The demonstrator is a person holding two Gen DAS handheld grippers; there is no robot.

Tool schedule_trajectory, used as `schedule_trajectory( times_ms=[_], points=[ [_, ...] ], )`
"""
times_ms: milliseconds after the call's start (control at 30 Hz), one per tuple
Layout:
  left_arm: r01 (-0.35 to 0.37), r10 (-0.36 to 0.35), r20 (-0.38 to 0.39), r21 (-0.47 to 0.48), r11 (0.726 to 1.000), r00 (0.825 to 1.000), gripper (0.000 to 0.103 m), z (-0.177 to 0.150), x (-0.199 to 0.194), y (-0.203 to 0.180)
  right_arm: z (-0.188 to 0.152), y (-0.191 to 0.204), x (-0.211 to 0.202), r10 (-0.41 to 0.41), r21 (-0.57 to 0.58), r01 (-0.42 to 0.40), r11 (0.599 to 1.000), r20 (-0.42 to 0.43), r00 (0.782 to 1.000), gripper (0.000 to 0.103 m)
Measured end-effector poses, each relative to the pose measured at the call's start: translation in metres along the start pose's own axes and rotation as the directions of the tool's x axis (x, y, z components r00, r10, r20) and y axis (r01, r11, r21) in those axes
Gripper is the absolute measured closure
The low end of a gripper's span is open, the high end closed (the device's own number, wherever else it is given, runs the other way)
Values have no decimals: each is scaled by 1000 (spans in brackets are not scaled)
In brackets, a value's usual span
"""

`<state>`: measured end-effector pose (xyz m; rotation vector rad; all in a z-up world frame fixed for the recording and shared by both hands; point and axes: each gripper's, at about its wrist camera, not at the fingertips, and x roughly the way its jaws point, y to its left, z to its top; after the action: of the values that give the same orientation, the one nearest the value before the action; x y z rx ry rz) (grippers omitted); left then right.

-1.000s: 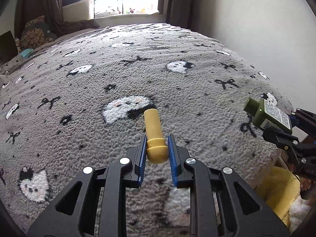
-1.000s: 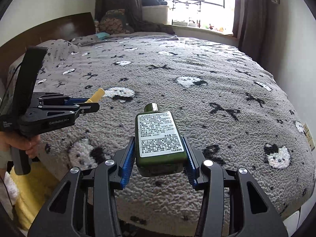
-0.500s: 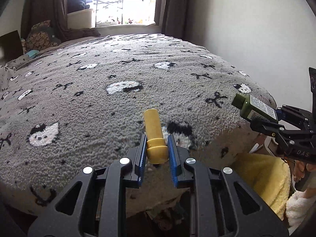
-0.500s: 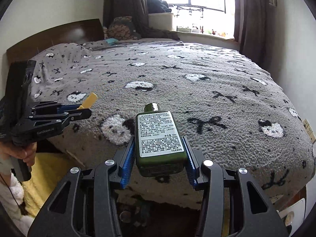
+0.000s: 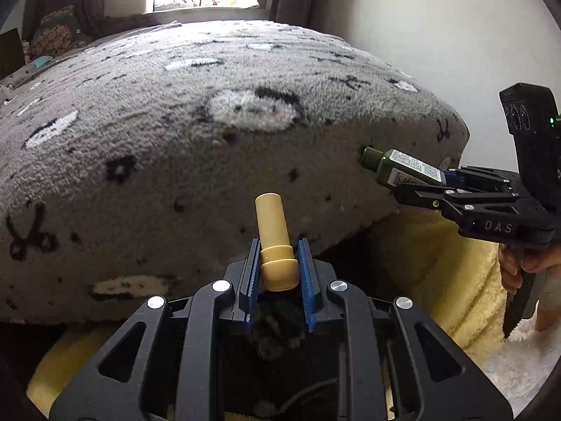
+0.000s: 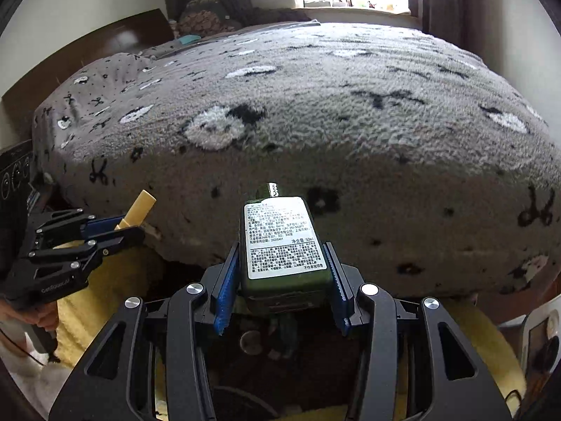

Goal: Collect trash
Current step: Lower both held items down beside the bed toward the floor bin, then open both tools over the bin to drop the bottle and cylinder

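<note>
A smooth yellow tube (image 5: 273,242) is being gripped by its cap in the narrow jaws of the left gripper (image 5: 278,273). A flat green bottle (image 6: 285,252) with a white label is being clamped between the right gripper (image 6: 282,284) jaws. Ahead, the fuzzy grey blanket (image 5: 175,140) is being draped over the rounded bed edge; yellow plush (image 5: 445,280) is being seen below.

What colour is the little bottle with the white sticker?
Dark green. The bottle, with a white printed label, shows best in the right wrist view, held in the right gripper.
</note>
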<state>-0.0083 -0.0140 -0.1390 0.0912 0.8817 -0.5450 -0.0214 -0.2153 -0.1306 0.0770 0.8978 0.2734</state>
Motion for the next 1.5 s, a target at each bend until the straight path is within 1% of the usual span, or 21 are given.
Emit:
schedule_trajectory(
  times_ms=[167, 300, 400, 633, 767, 900, 1067, 1233, 1300, 1367, 1400, 1433, 1467, 1500],
  points=[
    [12, -14, -89, -20, 1000, 996, 83, -23, 30, 0, -15, 2, 23, 3, 11, -2, 1000, -67, 998, 57],
    [4, -12, -151, -56, 998, 988, 83, -38, 57, 5, -24, 0, 40, 7, 25, -4, 1000, -113, 994, 57],
    [-4, -12, -201, -83, 997, 979, 83, -49, 77, 11, -31, -1, 54, 10, 36, -4, 999, -154, 988, 57],
    [10, -56, -304, -151, 988, 951, 83, -69, 112, 20, -51, -6, 88, 19, 76, 0, 997, -248, 969, 57],
    [15, -75, -336, -176, 984, 939, 83, -76, 124, 27, -58, -5, 103, 33, 89, -8, 996, -291, 956, 57],
    [26, -90, -363, -178, 984, 927, 83, -81, 133, 28, -63, -2, 116, 30, 80, -4, 997, -325, 945, 57],
    [26, -95, -396, -175, 984, 913, 83, -85, 148, 27, -70, -3, 131, 52, 95, -18, 995, -371, 927, 57],
    [35, -109, -415, -181, 983, 903, 83, -88, 156, 28, -72, -4, 142, 61, 108, -21, 994, -380, 923, 57],
    [29, -106, -420, -187, 982, 901, 80, -90, 157, 28, -72, -5, 144, 66, 117, -22, 993, -379, 923, 56],
    [21, -101, -417, -192, 981, 903, 66, -89, 156, 30, -71, -11, 144, 67, 125, -21, 992, -375, 925, 55],
    [15, -95, -414, -193, 981, 905, 65, -90, 154, 30, -70, -12, 143, 63, 128, -17, 992, -371, 926, 49],
    [9, -89, -411, -192, 981, 907, 64, -90, 152, 30, -69, -13, 142, 57, 129, -11, 992, -364, 930, 46],
    [3, -82, -406, -193, 981, 910, 61, -88, 149, 32, -65, -15, 139, 53, 130, -6, 991, -358, 932, 43],
    [-4, -75, -399, -193, 981, 914, 59, -87, 147, 33, -63, -17, 135, 49, 134, -2, 991, -351, 935, 42]
  ],
)
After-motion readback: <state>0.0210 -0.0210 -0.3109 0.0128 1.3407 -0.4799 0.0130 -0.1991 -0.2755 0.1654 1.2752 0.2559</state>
